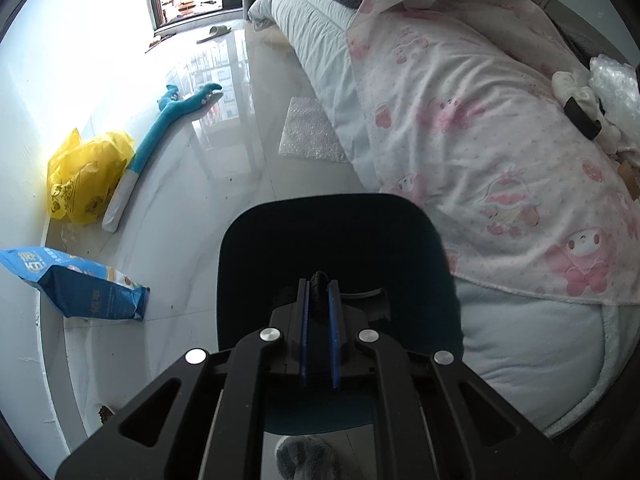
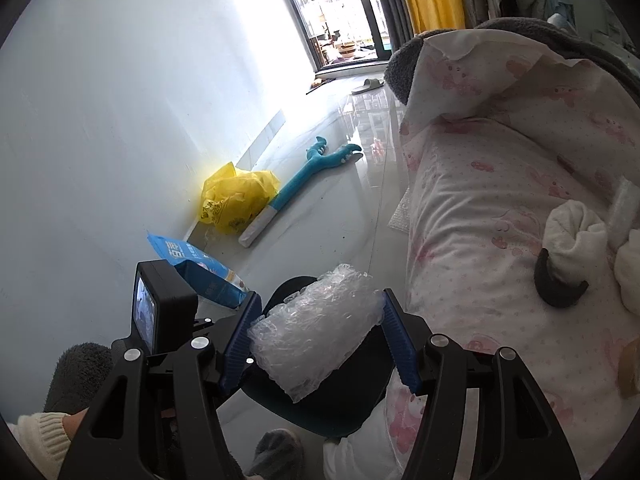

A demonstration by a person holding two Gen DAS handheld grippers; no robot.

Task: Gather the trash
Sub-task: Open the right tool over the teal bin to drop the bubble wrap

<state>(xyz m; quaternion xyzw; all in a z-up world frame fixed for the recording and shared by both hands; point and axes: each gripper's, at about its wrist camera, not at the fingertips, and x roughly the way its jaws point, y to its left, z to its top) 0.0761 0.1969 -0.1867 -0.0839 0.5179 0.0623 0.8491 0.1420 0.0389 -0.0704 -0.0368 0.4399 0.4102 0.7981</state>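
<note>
My left gripper [image 1: 319, 292] is shut on the black handle [image 1: 318, 280] of a dark blue dustpan-like bin [image 1: 280, 240], held above the floor beside the bed. My right gripper [image 2: 320, 320] is shut on a roll of clear bubble wrap [image 2: 316, 332], held over the dark bin [image 2: 360, 400]. Another bubble wrap sheet [image 1: 308, 128] lies on the floor by the bed. More bubble wrap [image 1: 616, 88] lies on the bed at the right, next to white socks [image 1: 576, 88].
A yellow plastic bag [image 1: 84, 176], a blue snack bag [image 1: 80, 284] and a teal plush toy [image 1: 160, 128] lie along the white wall. The bed with a pink patterned blanket [image 1: 480, 140] fills the right. A slipper [image 1: 214, 33] lies near the balcony door.
</note>
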